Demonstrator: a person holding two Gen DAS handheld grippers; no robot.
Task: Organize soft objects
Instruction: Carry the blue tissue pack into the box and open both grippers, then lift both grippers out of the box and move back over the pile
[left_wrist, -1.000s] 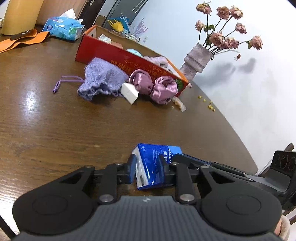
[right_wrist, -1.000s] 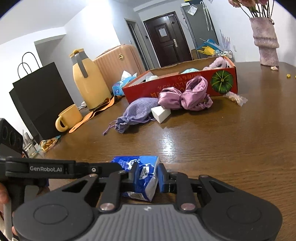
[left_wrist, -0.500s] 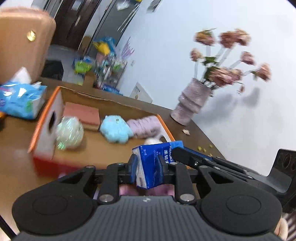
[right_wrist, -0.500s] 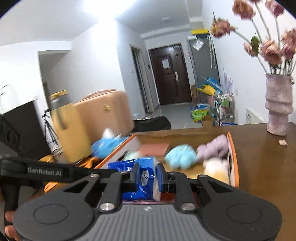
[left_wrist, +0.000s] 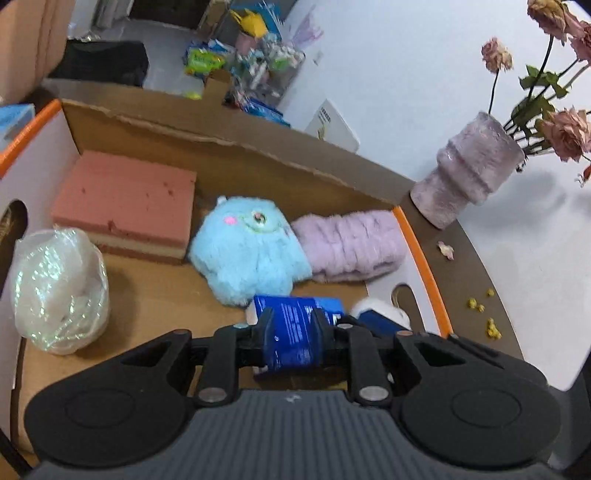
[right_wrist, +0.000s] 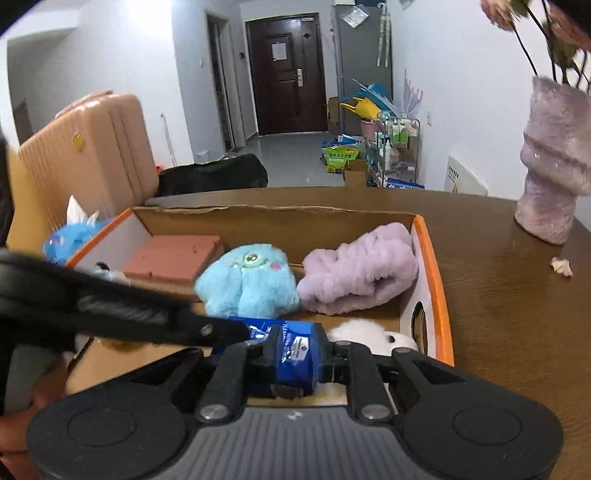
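A small blue tissue pack (left_wrist: 295, 332) is pinched from two sides. My left gripper (left_wrist: 291, 328) is shut on it, and my right gripper (right_wrist: 298, 354) is shut on the same pack (right_wrist: 295, 360). The pack hangs over the near right part of an open cardboard box (left_wrist: 417, 251) with an orange rim (right_wrist: 432, 273). Inside lie a pink sponge block (left_wrist: 125, 199), a light blue plush (left_wrist: 251, 251), a lilac fluffy piece (left_wrist: 347, 240), a clear bag of white stuffing (left_wrist: 59, 288) and a white fluffy item (right_wrist: 362, 330) just beyond the pack.
A fuzzy lilac vase (right_wrist: 554, 158) with dried roses stands on the wooden table (right_wrist: 517, 332) right of the box. Yellow crumbs (left_wrist: 480, 306) dot the table there. A peach suitcase (right_wrist: 88, 147) and a blue tissue bag (right_wrist: 74, 232) sit left of the box.
Both grippers carried the blue pack from the bare table forward and up over the box. The purple pouch and satin pieces in front of the box have dropped out of view.
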